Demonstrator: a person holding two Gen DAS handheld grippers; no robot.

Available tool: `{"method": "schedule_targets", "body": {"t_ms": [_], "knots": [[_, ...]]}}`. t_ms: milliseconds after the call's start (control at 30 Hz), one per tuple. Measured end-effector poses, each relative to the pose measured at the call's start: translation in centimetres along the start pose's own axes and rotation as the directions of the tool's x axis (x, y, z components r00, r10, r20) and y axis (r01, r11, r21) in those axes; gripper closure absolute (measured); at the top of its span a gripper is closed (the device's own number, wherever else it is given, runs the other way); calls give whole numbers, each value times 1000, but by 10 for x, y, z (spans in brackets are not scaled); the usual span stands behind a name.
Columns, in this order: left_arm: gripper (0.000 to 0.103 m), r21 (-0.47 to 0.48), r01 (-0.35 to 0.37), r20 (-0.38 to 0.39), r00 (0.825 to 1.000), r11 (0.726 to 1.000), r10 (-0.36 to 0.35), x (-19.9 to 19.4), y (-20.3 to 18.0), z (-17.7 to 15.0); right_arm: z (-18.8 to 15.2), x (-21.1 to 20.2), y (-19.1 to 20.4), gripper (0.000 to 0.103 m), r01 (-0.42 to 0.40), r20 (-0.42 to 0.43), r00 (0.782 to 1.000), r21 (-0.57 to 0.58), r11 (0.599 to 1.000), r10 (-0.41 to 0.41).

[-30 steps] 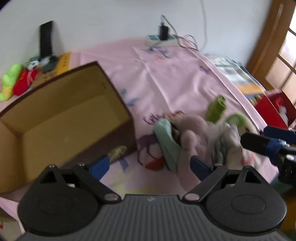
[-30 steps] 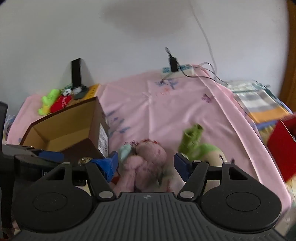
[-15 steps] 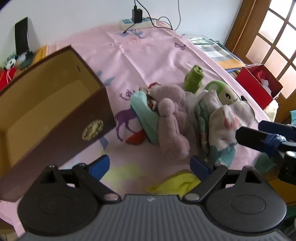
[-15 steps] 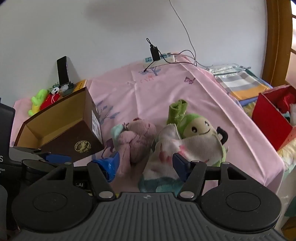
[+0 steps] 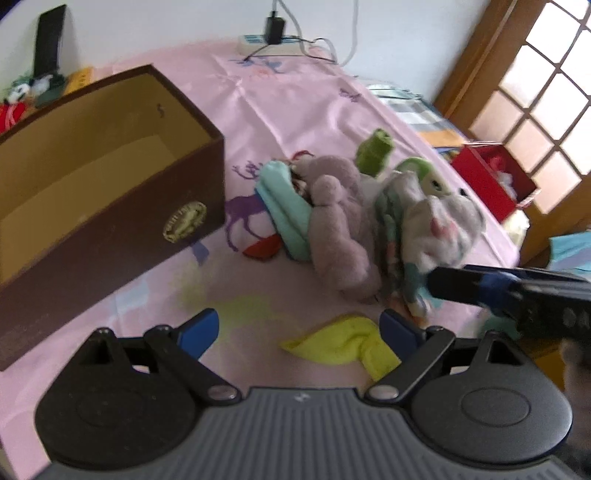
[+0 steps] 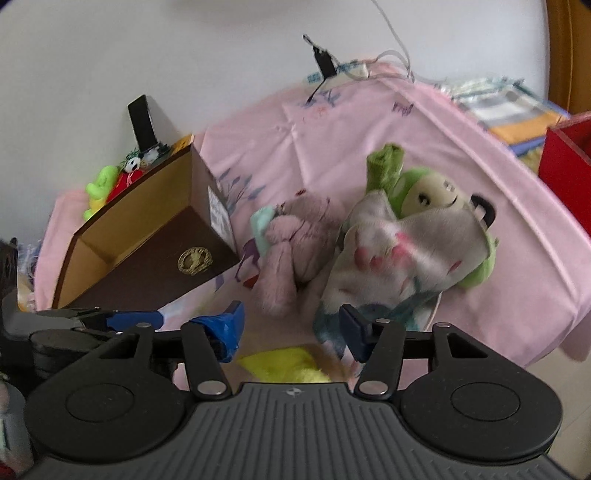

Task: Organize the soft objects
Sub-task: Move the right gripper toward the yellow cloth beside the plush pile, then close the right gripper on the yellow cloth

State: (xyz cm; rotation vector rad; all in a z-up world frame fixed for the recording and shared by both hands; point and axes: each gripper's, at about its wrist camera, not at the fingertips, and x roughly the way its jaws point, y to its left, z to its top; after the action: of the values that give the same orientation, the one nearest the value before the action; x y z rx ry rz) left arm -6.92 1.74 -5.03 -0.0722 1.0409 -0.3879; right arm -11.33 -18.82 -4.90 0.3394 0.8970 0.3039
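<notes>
An open brown cardboard box (image 5: 110,206) (image 6: 155,254) stands empty on the pink cloth at the left. To its right lies a pile of soft things: a mauve plush (image 5: 340,229) (image 6: 291,243), a folded mint cloth (image 5: 288,206), a patterned fleece (image 5: 436,229) (image 6: 399,254) and a green-headed doll (image 6: 432,192). A yellow cloth (image 5: 347,343) (image 6: 288,365) lies nearest me. My left gripper (image 5: 299,328) is open and empty above the yellow cloth. My right gripper (image 6: 291,332) is open and empty, short of the pile; it also shows in the left wrist view (image 5: 517,291).
A power strip with a charger and cables (image 5: 273,33) lies at the far edge by the wall. Small toys and a black stand (image 6: 140,125) sit behind the box. A red bin (image 5: 495,177) stands beyond the cloth's right edge, by a wooden door.
Both grippers have pulled back toward me and risen; the pile and box look farther off. The yellow cloth has come into view beneath them. Both stay open.
</notes>
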Motion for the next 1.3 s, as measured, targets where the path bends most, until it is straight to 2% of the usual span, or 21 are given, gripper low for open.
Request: {"method": "schedule_targets", "body": {"t_ms": [100,167,300,433,533,700,800,900,1033,1167,1300], "knots": [[10,17,67,-14,998,998,-67,0,5,-12,-1,6,9,67,-20,-44,999,36,999,21],[10,-4,107,-14,994,994,-107,2,8,-18,-2,7,9,69,-28,-70,997,41,999,31],[9,-30,228,-38,973,973,-229,9,9,-24,-6,11,4,71,-61,-139,988,43,997,66],[9,26,286,-111,953,958,-281,24,-5,-31,-12,18,-6,71,-58,-195,979,40,998,64],[9,70,306,-162,943,949,-292,36,-18,-35,-16,27,-13,72,-41,-227,972,72,997,56],[12,77,330,-208,928,941,-308,57,-30,-34,-28,40,-29,72,-42,-249,965,143,989,77],[22,64,334,-216,925,940,-313,66,-32,-31,-35,44,-35,74,-47,-256,962,182,982,94],[31,56,338,-220,922,940,-318,72,-33,-30,-37,50,-43,81,-78,-269,953,222,972,138],[52,41,352,-240,912,935,-333,79,-33,-31,-36,52,-45,87,-99,-273,949,221,970,159],[57,53,339,-215,922,939,-321,73,-32,-32,-35,51,-45,90,-125,-285,942,191,974,176],[58,65,331,-168,934,941,-317,53,-26,-30,-31,49,-35,91,-168,-293,932,174,970,214]]}}
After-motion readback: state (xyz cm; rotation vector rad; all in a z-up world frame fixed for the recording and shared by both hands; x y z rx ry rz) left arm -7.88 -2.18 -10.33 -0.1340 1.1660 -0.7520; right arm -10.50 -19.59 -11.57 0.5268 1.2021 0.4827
